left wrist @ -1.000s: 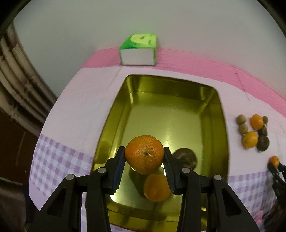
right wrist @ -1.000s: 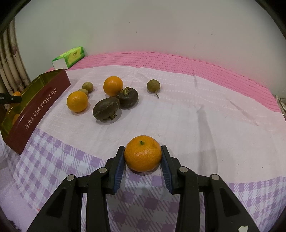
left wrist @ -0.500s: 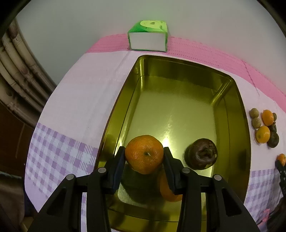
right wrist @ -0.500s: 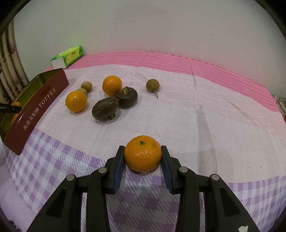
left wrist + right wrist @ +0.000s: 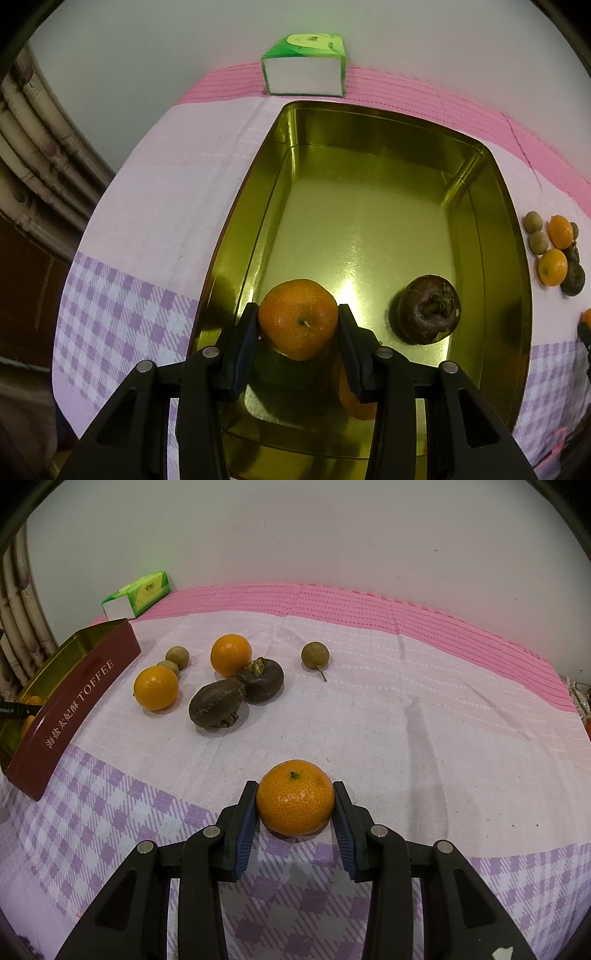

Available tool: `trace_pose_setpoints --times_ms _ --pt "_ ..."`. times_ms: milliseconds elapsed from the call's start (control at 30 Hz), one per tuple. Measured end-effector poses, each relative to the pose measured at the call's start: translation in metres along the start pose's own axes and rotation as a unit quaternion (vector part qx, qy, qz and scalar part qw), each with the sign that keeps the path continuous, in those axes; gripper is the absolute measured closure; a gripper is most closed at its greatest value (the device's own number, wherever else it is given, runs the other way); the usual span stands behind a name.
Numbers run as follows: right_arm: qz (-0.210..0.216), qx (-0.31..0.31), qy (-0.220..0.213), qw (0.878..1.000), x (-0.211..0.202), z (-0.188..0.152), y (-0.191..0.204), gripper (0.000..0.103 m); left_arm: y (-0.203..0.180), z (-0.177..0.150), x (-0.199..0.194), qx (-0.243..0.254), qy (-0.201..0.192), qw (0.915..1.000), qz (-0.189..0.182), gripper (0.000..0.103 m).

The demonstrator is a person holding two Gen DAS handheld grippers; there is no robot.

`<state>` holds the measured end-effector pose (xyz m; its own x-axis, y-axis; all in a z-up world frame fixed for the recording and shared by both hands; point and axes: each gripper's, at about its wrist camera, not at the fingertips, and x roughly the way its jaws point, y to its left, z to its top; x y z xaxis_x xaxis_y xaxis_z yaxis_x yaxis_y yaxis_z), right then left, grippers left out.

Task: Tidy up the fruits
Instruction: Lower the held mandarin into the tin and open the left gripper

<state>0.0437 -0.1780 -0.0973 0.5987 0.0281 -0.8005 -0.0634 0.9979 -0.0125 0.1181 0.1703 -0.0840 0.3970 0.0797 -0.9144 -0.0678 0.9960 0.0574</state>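
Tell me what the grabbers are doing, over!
Left gripper shut on tangerine over tin. Right gripper shut on second tangerine, on cloth. Nothing blocking.

Your left gripper (image 5: 297, 323) and right gripper (image 5: 294, 802) both point steeply downward, jaws partly closed, each clamping something between the pads.

The left gripper (image 5: 297, 334) is black all over. It has two thick arms with triangle-shaped holes cut in them. Small round silver screws (image 5: 144, 366) sit on the arms, four in a row. Its fingers (image 5: 242, 347) are flat black bars with dark blue pads inside. The right gripper (image 5: 294, 814) looks just the same, but the blue pads on its fingers (image 5: 246, 829) show brighter, with tiny ridges.
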Motion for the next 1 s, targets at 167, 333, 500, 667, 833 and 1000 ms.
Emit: trace_pose_setpoints --times_ms 167,333,500,667,833,1000 --pt "-0.001 -0.001 0.003 1.0 0.0 0.001 0.0 0.067 -0.001 -0.001 0.0 0.001 -0.001 1.0 0.002 0.06" --pt "-0.001 -0.002 0.003 1.0 0.0 0.001 0.001 0.067 -0.001 -0.001 0.0 0.002 -0.001 1.0 0.003 0.06" --pt "-0.001 -0.002 0.004 1.0 0.0 0.001 0.001 0.067 0.0 -0.001 -0.002 0.002 -0.001 1.0 0.003 0.059" --pt "0.0 -0.003 0.005 1.0 0.0 0.001 0.0 0.067 0.001 -0.002 -0.008 0.003 -0.009 0.9999 0.008 0.049" --pt "-0.001 -0.003 0.006 1.0 0.0 0.001 0.0 0.067 0.004 -0.002 -0.016 0.002 -0.019 0.9998 0.003 0.048" --pt "-0.001 -0.002 0.01 1.0 0.0 0.001 0.001 0.067 0.004 -0.002 -0.029 0.006 -0.039 0.9992 0.008 0.043"
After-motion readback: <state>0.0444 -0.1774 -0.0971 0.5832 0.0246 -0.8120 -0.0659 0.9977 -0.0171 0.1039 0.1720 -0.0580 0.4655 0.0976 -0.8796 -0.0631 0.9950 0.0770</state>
